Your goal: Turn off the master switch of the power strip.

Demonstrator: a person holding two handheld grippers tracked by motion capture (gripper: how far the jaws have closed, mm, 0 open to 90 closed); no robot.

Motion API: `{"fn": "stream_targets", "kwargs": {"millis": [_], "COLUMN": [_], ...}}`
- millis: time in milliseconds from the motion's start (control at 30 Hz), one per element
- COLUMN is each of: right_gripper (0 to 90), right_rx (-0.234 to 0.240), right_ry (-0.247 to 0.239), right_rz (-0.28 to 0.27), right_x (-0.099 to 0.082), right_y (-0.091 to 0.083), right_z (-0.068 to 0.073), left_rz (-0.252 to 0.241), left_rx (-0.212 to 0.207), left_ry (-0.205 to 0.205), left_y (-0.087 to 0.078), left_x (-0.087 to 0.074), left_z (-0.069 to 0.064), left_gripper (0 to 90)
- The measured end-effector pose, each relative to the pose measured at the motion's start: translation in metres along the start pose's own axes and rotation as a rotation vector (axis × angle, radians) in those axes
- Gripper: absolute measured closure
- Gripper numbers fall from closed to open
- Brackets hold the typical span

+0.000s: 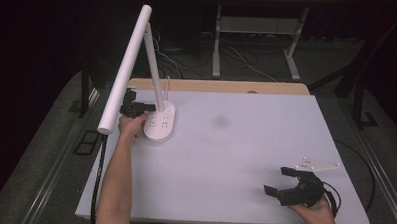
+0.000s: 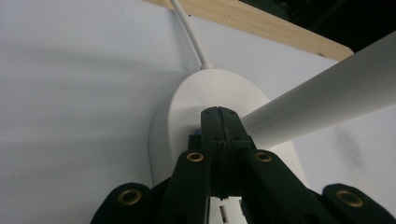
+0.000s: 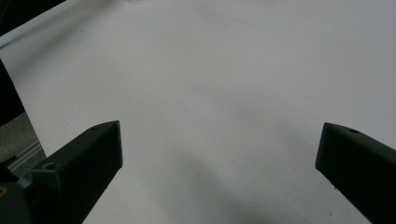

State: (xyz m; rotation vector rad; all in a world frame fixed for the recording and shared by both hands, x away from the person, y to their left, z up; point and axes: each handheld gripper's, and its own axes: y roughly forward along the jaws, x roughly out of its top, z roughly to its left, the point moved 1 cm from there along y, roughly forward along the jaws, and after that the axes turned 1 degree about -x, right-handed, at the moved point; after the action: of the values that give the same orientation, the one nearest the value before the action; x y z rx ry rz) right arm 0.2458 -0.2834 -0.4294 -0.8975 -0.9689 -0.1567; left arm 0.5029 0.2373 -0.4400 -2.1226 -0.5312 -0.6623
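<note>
A white desk lamp stands at the table's far left: an oval base point(image 1: 160, 123) with sockets on top, a slanted stem and a long tube head point(image 1: 125, 69). My left gripper point(image 1: 147, 109) is shut, its joined tips resting on the base point(image 2: 187, 107) just beside the foot of the stem point(image 2: 327, 102). Nothing is caught between its jaws. My right gripper point(image 1: 279, 181) sits near the front right of the table, jaws wide open over bare white surface point(image 3: 210, 93), holding nothing.
The lamp's white cord point(image 2: 191, 35) runs off the back of the base toward the wooden strip point(image 1: 217, 86) along the table's far edge. A dark cable point(image 1: 98, 178) hangs at the table's left edge. Table legs and cables lie on the floor beyond.
</note>
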Motion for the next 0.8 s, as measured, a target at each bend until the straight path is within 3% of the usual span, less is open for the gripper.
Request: {"fn": "stream_targets", "kwargs": {"millis": [67,100,167,300,533,700,800], "right_gripper": [0.0,0.0,0.0,0.0,0.0,0.0,0.0], "right_rx": [0.001,0.002,0.002,0.000,0.001,0.003,0.002], "right_ry": [0.000,0.001,0.002,0.000,0.003,-0.001,-0.005], "right_rz": [-0.001,0.000,0.002,0.004,0.000,-0.004,-0.006], "right_x": [0.000,0.000,0.000,0.001,0.001,0.002,0.002], "right_y": [0.000,-0.001,0.000,0.001,0.000,-0.001,-0.002], "right_z": [0.000,-0.001,-0.002,-0.004,-0.003,-0.003,-0.003], "left_rz": [-0.010,-0.008,-0.005,-0.041,-0.084,-0.131,-0.140], "left_rx": [0.005,0.041,0.042,0.021,0.008,0.009,0.002], "left_ry": [0.024,0.080,0.087,0.050,0.058,0.052,0.069], "left_y": [-0.002,-0.003,-0.003,-0.006,-0.018,-0.035,-0.044], "left_x": [0.001,0.000,0.000,-0.003,-0.003,-0.005,-0.009], "left_z": [-0.002,-0.007,-0.008,-0.007,-0.010,-0.010,-0.012], "left_gripper": [90.0,90.0,90.0,90.0,89.9,86.4,86.1]}}
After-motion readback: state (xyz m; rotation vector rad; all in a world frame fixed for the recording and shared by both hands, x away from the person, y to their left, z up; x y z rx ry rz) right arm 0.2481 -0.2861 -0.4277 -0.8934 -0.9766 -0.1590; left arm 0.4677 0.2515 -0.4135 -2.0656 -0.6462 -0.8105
